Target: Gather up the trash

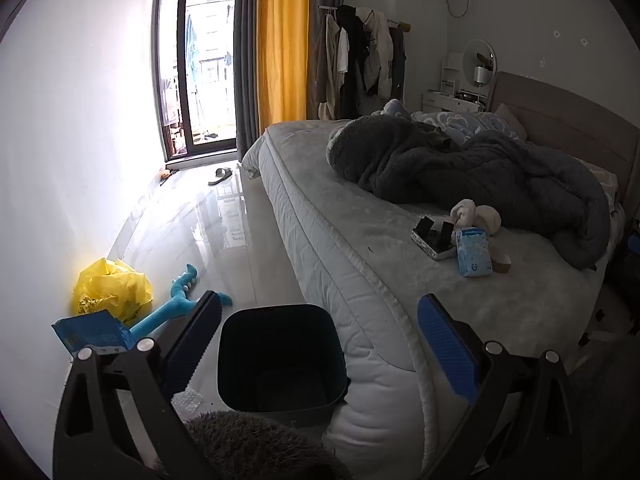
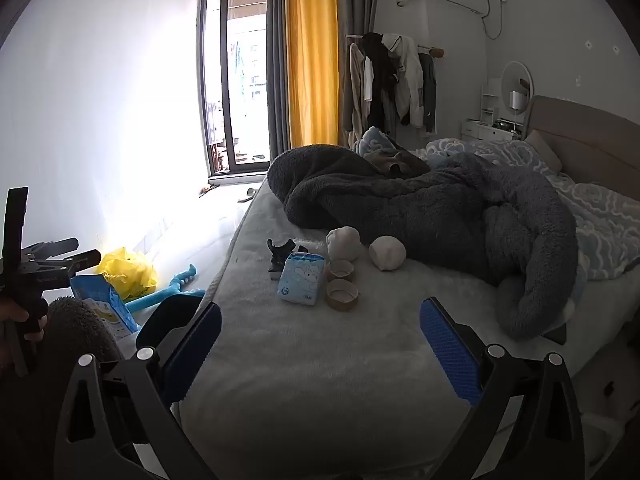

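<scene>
Both grippers' fingers (left (image 1: 320, 320), right (image 2: 320, 320)) spread wide, holding nothing, near the bin (image 1: 280, 360).

Daylight pours through the tall dark-framed glass balcony door (image 1: 200, 60), bleaching the plain white wall (image 1: 80, 120) beside it and glaring off the glossy pale floor tiles (image 1: 208, 224) below. Away from that door the room dims, and fisheye bending with black vignetting rings both views.

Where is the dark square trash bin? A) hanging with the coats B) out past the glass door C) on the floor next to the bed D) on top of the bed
C: the dark square trash bin stands on the shiny floor, right beside the white mattress's side.
</scene>
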The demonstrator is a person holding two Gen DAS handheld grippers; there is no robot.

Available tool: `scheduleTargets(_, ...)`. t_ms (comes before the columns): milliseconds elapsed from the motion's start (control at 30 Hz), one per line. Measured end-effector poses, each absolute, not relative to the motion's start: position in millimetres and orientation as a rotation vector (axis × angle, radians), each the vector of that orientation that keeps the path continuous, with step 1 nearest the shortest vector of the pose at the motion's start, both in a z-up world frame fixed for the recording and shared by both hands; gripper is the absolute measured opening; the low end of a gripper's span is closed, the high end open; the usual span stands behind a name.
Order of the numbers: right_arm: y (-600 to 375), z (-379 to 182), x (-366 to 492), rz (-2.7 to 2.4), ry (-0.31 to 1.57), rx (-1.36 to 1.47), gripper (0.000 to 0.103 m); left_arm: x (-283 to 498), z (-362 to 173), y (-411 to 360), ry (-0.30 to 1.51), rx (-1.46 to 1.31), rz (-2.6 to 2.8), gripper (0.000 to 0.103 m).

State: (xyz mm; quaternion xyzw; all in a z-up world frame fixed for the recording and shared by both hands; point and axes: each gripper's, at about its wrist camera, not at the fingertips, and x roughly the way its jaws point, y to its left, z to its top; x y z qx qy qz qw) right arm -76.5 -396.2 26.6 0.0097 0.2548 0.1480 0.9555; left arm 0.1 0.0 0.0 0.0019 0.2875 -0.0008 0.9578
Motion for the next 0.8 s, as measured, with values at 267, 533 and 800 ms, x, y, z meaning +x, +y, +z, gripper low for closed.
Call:
scheduleTargets(267, -396.5, 26.9, -76.5, 0.301, 0.518, 0.021, 0.101, 0.1, -0.1, 0.6, 0.585, -0.003, -0.003, 0.1)
scheduleTargets(533, -397.1, 26.8, -76.4, 0.301, 0.519, 0.023, 0.101, 0.2, -0.1, 0.3, 0.587, -0.002, -0.003, 0.1)
scheduleTargets(800, -397.1, 26.9, -76.1, 0.301, 0.519, 0.023, 0.101, 0.0, -0.1, 0.0, 0.588, -0.003, -0.003, 0.1)
